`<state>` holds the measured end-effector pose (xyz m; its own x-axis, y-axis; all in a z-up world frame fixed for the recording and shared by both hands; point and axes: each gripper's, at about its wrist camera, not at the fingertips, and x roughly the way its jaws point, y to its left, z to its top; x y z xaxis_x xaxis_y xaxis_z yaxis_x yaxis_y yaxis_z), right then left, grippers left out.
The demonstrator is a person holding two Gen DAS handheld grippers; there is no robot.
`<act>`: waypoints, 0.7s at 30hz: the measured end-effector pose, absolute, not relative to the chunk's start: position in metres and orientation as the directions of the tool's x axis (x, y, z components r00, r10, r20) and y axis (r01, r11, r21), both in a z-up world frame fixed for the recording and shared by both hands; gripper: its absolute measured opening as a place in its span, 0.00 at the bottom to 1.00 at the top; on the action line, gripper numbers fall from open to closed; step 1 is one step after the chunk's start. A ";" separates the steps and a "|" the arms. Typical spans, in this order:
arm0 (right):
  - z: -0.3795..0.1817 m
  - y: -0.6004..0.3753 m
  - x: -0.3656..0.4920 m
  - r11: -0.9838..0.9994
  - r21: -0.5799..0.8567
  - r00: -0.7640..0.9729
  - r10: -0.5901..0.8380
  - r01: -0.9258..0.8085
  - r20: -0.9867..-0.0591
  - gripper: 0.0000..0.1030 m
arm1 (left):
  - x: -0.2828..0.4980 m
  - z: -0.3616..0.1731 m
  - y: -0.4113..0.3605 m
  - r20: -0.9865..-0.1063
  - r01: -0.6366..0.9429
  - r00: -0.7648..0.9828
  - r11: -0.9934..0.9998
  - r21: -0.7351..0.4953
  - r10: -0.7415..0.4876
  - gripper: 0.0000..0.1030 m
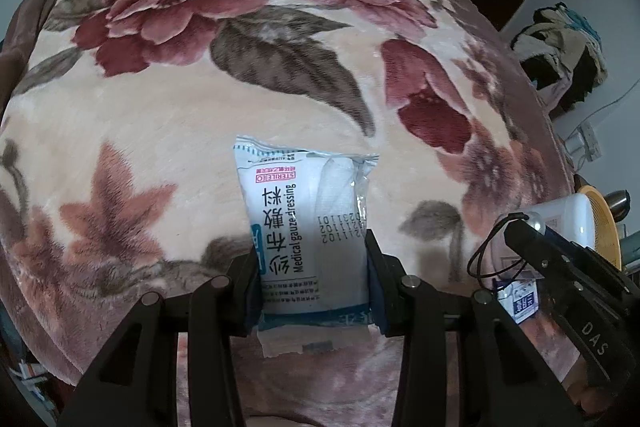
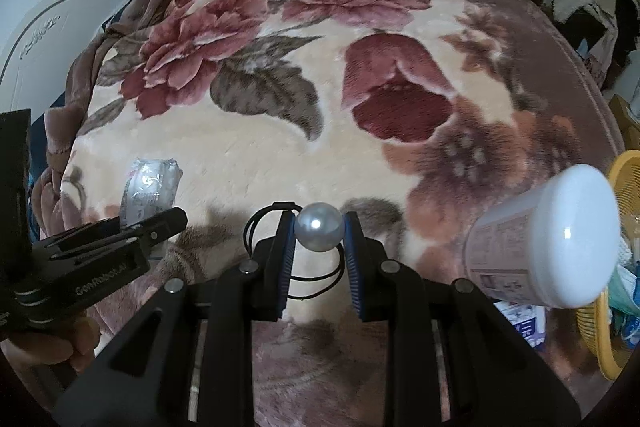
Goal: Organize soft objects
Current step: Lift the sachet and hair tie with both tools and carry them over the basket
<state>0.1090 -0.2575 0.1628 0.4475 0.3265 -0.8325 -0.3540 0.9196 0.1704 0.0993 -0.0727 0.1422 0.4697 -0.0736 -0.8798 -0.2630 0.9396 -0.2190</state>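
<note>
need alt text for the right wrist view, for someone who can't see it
The right gripper is shut on a pearl bead with a thin black hair tie looped behind it, above a floral blanket. At left, the left gripper holds a gauze packet; at right sit a white tub and a yellow basket.

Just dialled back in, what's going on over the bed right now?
A person is working with a claw in each hand above the floral blanket. The left claw is shut on a medical gauze dressing packet. The right claw is shut on the pearl bead of a black hair tie. A white jar and yellow basket sit at the right edge.
</note>
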 end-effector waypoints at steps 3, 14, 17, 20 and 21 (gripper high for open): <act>0.169 -0.269 0.109 0.924 0.175 0.460 0.326 -0.341 -0.826 0.24 | 0.103 0.147 -0.084 -0.876 -0.243 0.476 0.946 -0.216 -0.078 0.42; 0.194 -0.311 0.109 0.941 0.177 0.521 0.310 -0.289 -0.795 0.24 | 0.116 0.169 -0.128 -0.860 -0.157 0.500 0.967 -0.201 -0.098 0.42; 0.201 -0.321 0.109 0.944 0.178 0.537 0.307 -0.279 -0.786 0.24 | 0.120 0.176 -0.140 -0.855 -0.133 0.507 0.970 -0.204 -0.110 0.42; 0.208 -0.331 0.107 0.947 0.177 0.552 0.301 -0.268 -0.778 0.24 | 0.124 0.183 -0.152 -0.849 -0.108 0.513 0.972 -0.210 -0.126 0.42; 0.209 -0.335 0.107 0.948 0.176 0.556 0.300 -0.266 -0.775 0.24 | 0.125 0.186 -0.156 -0.847 -0.100 0.515 0.972 -0.212 -0.132 0.42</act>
